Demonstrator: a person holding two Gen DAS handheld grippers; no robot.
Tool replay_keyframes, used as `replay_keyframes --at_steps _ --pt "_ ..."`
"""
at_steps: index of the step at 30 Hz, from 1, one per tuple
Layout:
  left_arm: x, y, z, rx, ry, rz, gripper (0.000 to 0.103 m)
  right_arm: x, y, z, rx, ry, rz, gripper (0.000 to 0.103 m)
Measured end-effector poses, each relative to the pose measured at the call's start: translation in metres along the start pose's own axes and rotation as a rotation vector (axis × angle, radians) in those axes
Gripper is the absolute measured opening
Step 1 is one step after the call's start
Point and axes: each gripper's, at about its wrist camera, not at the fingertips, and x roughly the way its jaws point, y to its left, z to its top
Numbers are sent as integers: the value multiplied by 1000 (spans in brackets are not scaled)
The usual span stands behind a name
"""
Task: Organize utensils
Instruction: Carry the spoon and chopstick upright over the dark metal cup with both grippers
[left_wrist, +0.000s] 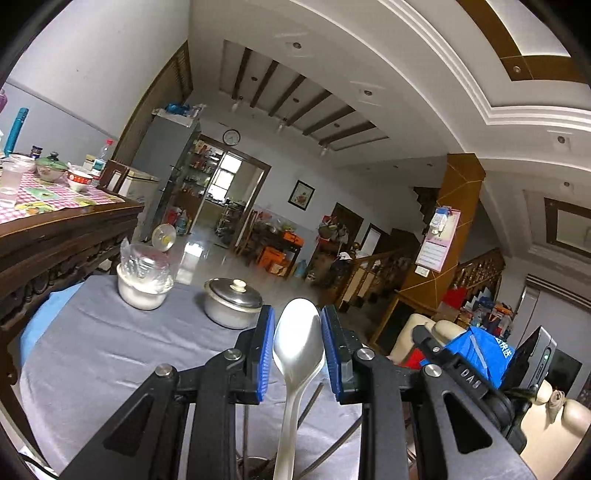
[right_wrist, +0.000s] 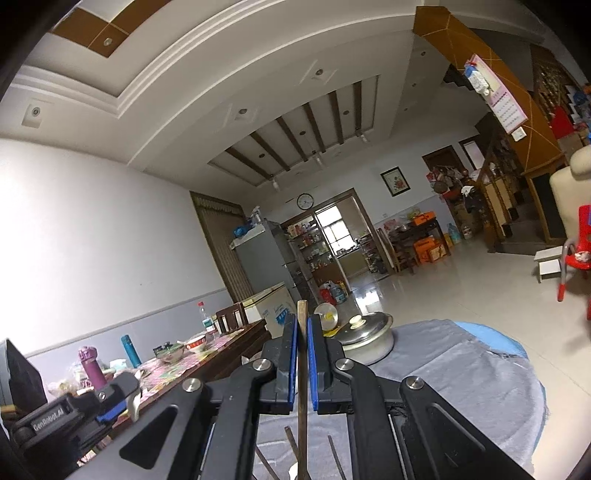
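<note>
The left gripper points roughly level over a bench covered in grey cloth, and its blue pads stand partly closed on either side of a metal spoon. The spoon stands upright with its bowl up between the pads and its handle running down out of the bottom of the left wrist view; the pads sit right at the edges of the bowl, so it appears gripped there, though the exact contact is hard to make out. Thin dark sticks show below the gripper beside the spoon's handle. In the right wrist view, the right gripper is closed tight on a single brown chopstick, which stands upright between its blue pads with its squared tip rising just above them. More chopsticks lean at angles below that gripper, near the bottom edge. Farther back on the cloth sits a small metal pot with a lid and pale knob, and to its left a white container topped with crumpled clear plastic. Beside the bench stands a dark wooden table with a checked cloth, bowls and bottles. The left gripper also shows at the lower left of the right wrist view, well apart from the right one.
</note>
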Motion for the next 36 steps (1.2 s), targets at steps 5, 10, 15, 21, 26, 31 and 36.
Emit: replay_keyframes --at_steps 5,10,15,21,26,31,36 --pt "18 -3 -10 1 4 -15 27 2 -1 -7 -7 18 5 6" --pt "29 -5 -33 26 -33 -17 27 4 -4 -15 -24 29 -6 6" --pt "42 -6 -53 50 -20 -7 27 9 -10 -23 -17 51 -5 6" --pt "52 -10 -73 124 -1 35 27 10 -17 -32 -21 76 -7 6" --pt "54 -15 -87 173 4 61 27 13 -22 -36 -13 99 -10 6" --pt "56 -14 -103 195 13 84 27 13 -24 -39 -17 123 -13 6" --pt "55 -13 -115 216 5 107 27 15 -25 -40 -13 138 -15 6"
